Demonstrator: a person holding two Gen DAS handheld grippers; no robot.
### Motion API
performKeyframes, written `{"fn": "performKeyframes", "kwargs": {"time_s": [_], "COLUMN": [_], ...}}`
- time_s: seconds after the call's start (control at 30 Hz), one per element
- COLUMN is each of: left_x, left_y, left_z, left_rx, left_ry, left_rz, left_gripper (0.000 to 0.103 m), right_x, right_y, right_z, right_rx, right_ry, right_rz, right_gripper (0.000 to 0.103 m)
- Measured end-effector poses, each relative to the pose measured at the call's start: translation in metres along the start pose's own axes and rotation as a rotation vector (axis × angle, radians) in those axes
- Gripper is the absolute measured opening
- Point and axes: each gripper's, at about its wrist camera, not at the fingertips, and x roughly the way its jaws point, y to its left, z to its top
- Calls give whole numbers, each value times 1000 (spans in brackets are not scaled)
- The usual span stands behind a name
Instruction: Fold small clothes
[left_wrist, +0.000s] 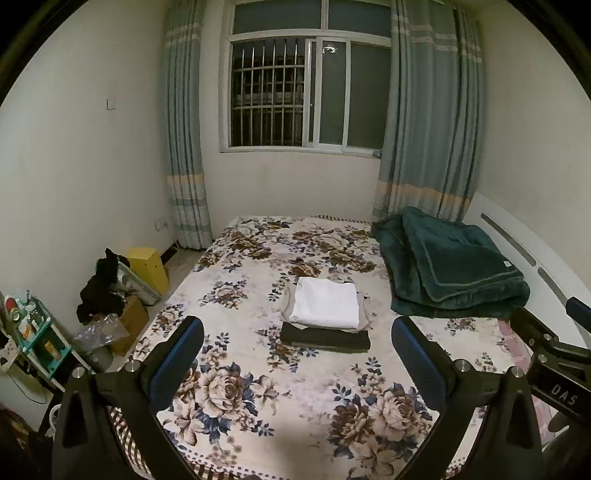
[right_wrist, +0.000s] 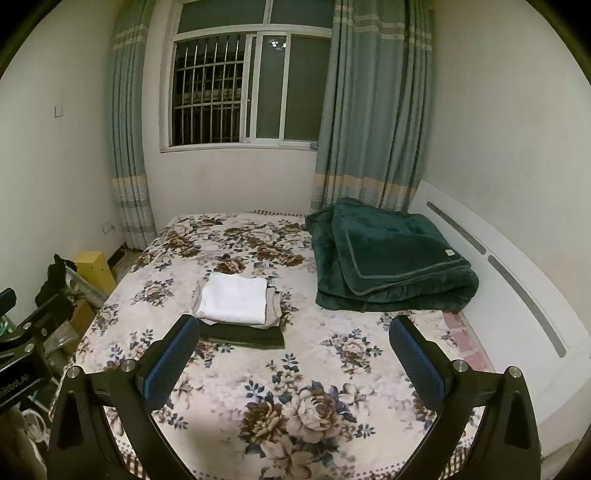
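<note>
A stack of folded clothes lies in the middle of the floral bed: a white piece on top, a beige piece under it, and a dark olive piece at the bottom. My left gripper is open, raised above the bed's near part, short of the stack, nothing between its blue pads. My right gripper is open too, empty, with the stack just beyond its left finger. Each gripper shows at the edge of the other's view.
A folded dark green blanket lies at the back right of the bed, against a white headboard. Left of the bed stand a yellow box, cardboard boxes with black cloth and a cluttered teal shelf. A curtained window is ahead.
</note>
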Motion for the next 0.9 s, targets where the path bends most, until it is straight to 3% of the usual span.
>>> {"fn": "performKeyframes", "kwargs": {"time_s": [0.53, 0.9], "left_x": [3, 6], "left_y": [-3, -4], "left_z": [4, 6], "left_rx": [8, 10], "left_ry": [-5, 0], "left_rz": [9, 9], "left_gripper": [103, 103], "right_x": [11, 11], "right_y": [7, 16], "right_z": [10, -6], "right_rx": [-13, -8], "right_ry": [10, 15], "right_rz": [30, 41], "right_gripper": [103, 103]}}
